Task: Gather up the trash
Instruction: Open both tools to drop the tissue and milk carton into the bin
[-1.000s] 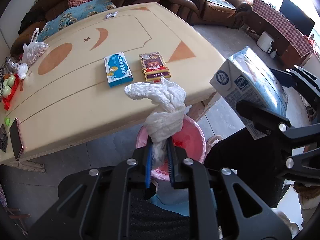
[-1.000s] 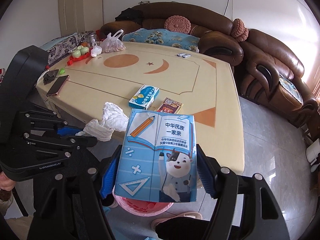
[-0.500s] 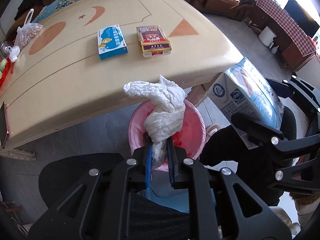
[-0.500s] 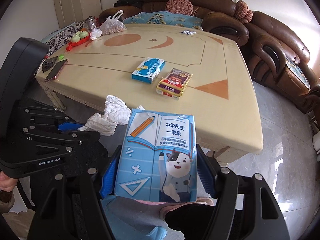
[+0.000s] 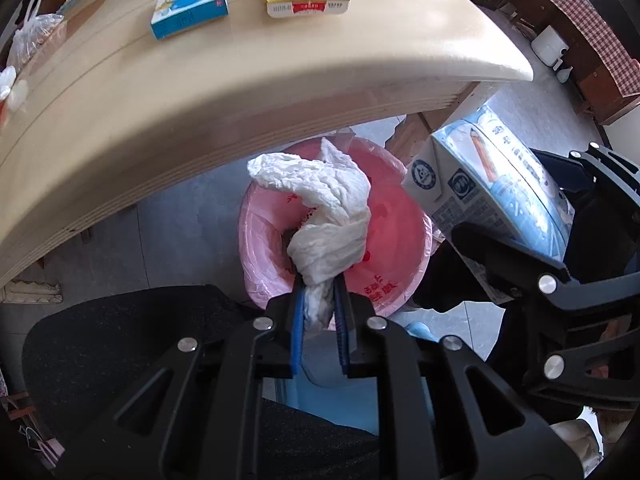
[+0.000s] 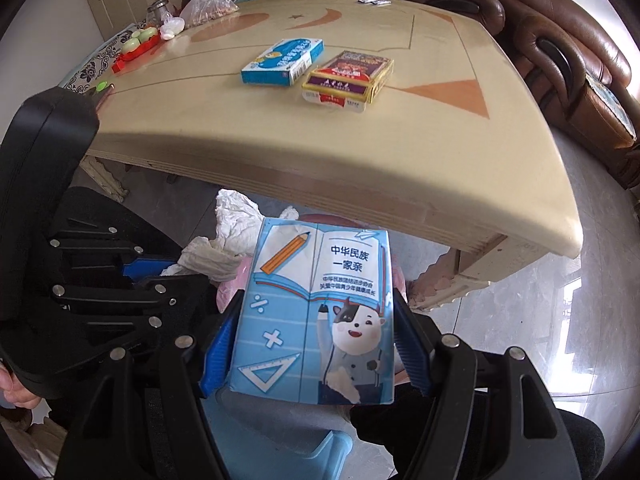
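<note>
Brown leather sofas (image 6: pixel 560 52) ring a cream wooden table (image 6: pixel 360 144) carrying a blue-and-white carton (image 6: pixel 282 62) and a purple-and-gold box (image 6: pixel 348 80). Below its edge, the left gripper (image 5: pixel 319 304) is clamped on a crumpled white tissue (image 5: pixel 324 216) directly over a pink lined bin (image 5: pixel 400 252). Just beside it, the right gripper (image 6: pixel 310 340) squeezes a blue cartoon-printed carton (image 6: pixel 316 316), probably milk.

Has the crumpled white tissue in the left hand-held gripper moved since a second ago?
Yes. The crumpled white tissue has come down off the cream wooden table's edge and now hangs over the pink plastic bin, clamped in the left hand-held gripper.
</note>
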Demonstrator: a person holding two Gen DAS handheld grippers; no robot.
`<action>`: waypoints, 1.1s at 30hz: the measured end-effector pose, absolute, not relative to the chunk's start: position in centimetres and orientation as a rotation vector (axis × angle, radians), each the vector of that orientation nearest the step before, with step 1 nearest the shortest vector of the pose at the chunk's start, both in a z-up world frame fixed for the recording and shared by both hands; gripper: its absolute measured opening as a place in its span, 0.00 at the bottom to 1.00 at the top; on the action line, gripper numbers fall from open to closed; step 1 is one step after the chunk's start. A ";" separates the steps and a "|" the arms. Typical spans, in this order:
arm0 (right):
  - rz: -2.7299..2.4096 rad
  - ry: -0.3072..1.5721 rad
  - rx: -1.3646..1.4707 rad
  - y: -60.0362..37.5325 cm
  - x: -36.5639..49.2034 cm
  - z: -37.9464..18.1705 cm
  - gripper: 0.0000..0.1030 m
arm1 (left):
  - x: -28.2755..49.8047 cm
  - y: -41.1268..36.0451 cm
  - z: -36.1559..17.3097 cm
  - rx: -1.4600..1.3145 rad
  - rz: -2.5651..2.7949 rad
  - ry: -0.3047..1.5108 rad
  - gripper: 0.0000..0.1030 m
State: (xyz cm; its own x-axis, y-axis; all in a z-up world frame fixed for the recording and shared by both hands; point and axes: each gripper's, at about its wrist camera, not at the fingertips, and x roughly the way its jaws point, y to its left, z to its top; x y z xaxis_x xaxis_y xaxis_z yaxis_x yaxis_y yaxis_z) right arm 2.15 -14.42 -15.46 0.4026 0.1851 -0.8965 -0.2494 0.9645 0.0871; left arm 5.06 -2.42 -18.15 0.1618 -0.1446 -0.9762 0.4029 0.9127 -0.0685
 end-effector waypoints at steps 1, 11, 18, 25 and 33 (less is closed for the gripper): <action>0.274 1.135 -0.059 -14.5 2.3 -16.0 0.65 | 5.2 -2.5 -18.7 0.234 -0.389 1.363 0.14; 0.257 1.235 -0.042 -15.0 4.0 -21.8 0.65 | 6.4 -3.9 -24.0 0.282 -0.376 1.450 0.14; 0.241 1.302 -0.042 -15.2 5.0 -25.3 0.66 | 7.3 -3.9 -26.9 0.252 -0.383 1.508 0.14; 0.239 1.376 -0.059 -14.8 6.1 -28.6 0.66 | 7.8 -3.7 -29.9 0.231 -0.382 1.587 0.14; 0.236 1.443 -0.067 -15.0 7.3 -31.5 0.66 | 8.8 -3.4 -32.2 0.220 -0.373 1.654 0.14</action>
